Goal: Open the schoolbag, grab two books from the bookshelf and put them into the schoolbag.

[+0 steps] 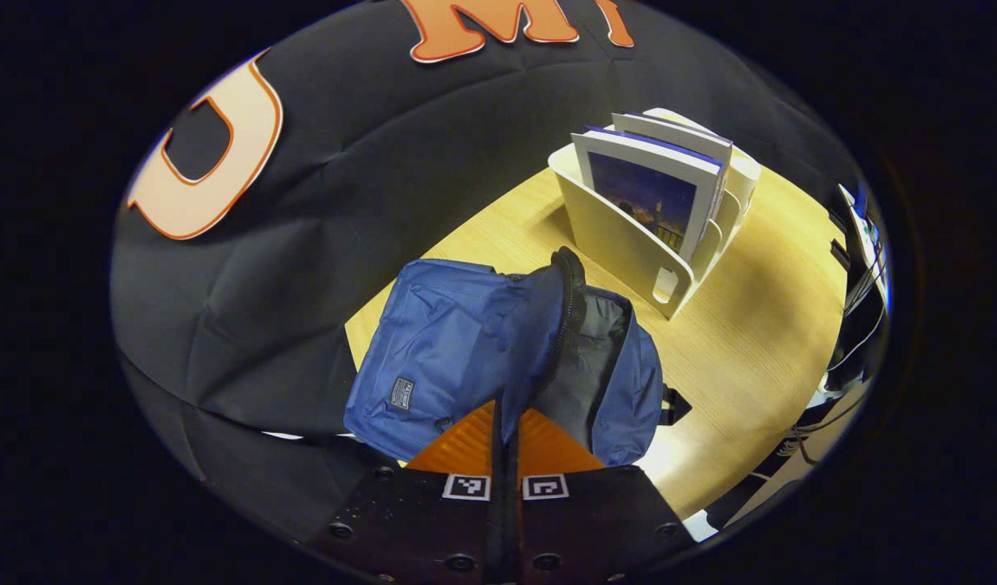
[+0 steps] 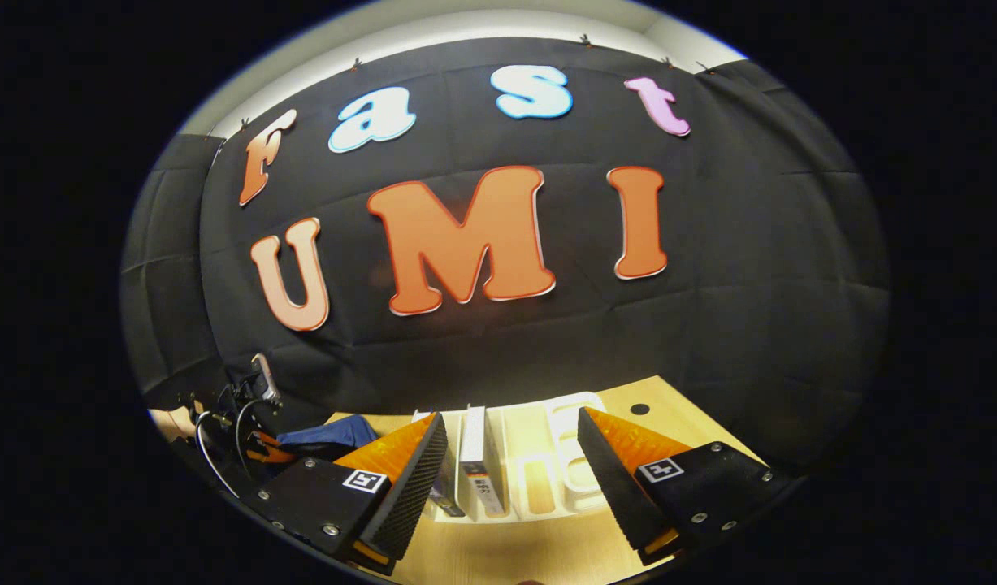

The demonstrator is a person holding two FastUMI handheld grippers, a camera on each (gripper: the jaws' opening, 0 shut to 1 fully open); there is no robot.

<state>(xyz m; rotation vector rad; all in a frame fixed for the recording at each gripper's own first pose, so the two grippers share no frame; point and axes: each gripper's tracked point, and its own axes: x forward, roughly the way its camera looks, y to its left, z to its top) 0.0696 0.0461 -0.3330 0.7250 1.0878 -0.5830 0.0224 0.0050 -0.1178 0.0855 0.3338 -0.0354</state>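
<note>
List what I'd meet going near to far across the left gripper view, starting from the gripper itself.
Left gripper, shut on the bag's flap → blue schoolbag, open → cream bookshelf → front book → second book behind it.

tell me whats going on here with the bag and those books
A person is working two handheld grippers at a wooden table. The left gripper is shut on the flap of the blue schoolbag, holding it open so the grey lining shows. The right gripper is open and pointed at the white bookshelf, with an upright book between its fingers but not gripped. The books stand in the shelf's slots; none is in the bag yet.
</note>
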